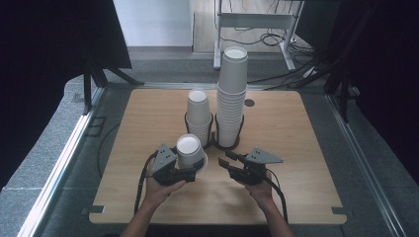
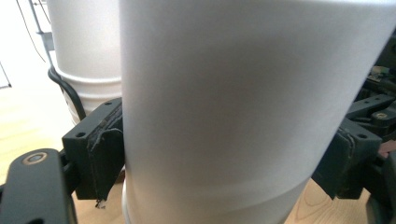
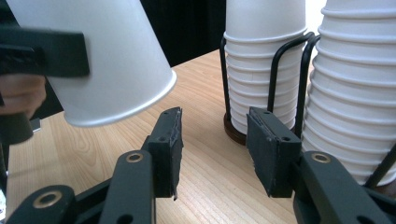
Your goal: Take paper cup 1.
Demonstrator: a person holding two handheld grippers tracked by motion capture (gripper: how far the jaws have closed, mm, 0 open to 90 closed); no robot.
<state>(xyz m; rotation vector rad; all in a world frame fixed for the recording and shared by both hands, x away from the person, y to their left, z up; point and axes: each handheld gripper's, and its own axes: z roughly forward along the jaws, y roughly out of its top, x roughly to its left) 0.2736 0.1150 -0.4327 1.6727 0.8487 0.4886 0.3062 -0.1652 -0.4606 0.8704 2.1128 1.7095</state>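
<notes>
Gripping paper cup [image 1: 190,151], left gripper [image 1: 184,174], wooden table [image 1: 148,123]

Ahead of my right gripper [image 3: 212,154], open tabletop [image 1: 296,143] up to the wire rack [image 3: 280,70]. Short cup stack [image 1: 198,116] and tall cup stack [image 1: 231,98] block the centre. Table's near edge and both sides lie free.

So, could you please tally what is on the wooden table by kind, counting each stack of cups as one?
Stacks of white paper cups: 2, the shorter stack and the taller stack
White paper cup held separately: 1
Black wire cup holder: 1
Hand-held black grippers: 2, left gripper and right gripper
Total: 6
</notes>
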